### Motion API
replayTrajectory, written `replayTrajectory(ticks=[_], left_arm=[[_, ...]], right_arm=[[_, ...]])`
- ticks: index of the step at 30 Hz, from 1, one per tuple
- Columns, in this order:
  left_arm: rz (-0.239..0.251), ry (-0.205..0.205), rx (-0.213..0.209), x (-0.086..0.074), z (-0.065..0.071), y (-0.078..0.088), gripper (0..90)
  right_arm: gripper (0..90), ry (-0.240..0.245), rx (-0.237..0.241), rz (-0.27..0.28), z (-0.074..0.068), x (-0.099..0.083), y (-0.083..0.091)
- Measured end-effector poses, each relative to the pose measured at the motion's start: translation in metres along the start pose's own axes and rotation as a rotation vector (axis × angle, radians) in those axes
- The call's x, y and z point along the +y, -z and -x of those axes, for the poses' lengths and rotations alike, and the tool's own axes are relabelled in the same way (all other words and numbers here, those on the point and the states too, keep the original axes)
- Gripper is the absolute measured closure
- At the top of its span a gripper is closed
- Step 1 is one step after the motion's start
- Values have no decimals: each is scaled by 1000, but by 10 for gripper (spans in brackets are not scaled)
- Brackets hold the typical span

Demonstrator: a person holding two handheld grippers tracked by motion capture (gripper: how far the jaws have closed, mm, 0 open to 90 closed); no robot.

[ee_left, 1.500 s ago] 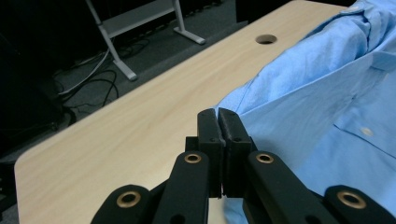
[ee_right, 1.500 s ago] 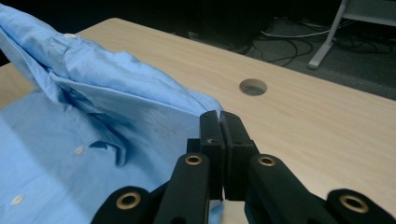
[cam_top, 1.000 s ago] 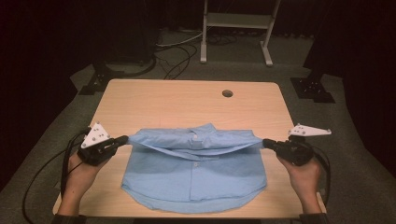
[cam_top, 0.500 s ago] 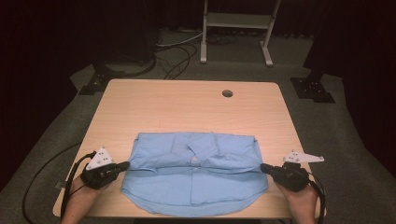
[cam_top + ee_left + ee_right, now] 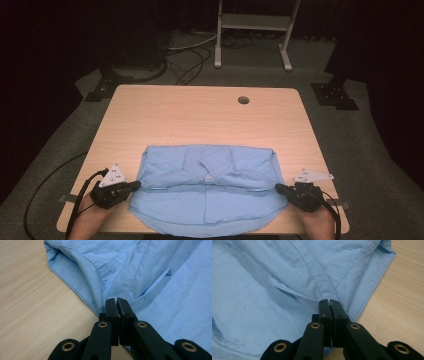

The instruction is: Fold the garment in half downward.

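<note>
1. You had the shirt (image 5: 210, 192) lying on the near half of the table (image 5: 200, 115), its far part folded toward you so the collar faced up and the rounded hem hung close to the near edge.
2. Your left gripper (image 5: 134, 185) was clamped tight on the shirt's left side, jaws pressed together over the cloth where the folded layer met the one beneath.
3. Your right gripper (image 5: 280, 188) was closed on the matching spot at the right side, pinching the fabric (image 5: 322, 293) just ahead of its tips.
4. You held both ends level and low, probably so the fold would land straight and flat.
5. Both grips sat at the side edges, which likely kept the crease taut between them.
</note>
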State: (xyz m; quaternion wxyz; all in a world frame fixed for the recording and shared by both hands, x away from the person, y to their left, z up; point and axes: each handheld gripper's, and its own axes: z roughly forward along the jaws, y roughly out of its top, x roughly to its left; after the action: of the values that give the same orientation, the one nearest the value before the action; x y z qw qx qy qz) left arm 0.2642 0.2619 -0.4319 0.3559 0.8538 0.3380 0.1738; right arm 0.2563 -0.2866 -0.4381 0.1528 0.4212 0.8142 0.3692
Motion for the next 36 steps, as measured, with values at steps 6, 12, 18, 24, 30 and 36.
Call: replayTrajectory(ticks=[6,12,18,24,30,36], left_arm=[[-18,-6,5,11,-8,-10,874],[-44,-14,21,22,-16,-19,861],[-53,-8,42,26,-20,-21,778],[-64,2,57,22,-23,-19,531],[-32,16,44,21,-22,-16,320],[10,36,29,22,-23,-13,0]], right_arm=[[882,17,-29,-1,5,7,-6],[822,48,-47,8,10,11,-11],[607,13,-49,21,18,9,-11],[378,-13,-6,20,24,6,-12],[131,46,-24,14,14,9,-18],[0,35,-30,41,10,12,-18]])
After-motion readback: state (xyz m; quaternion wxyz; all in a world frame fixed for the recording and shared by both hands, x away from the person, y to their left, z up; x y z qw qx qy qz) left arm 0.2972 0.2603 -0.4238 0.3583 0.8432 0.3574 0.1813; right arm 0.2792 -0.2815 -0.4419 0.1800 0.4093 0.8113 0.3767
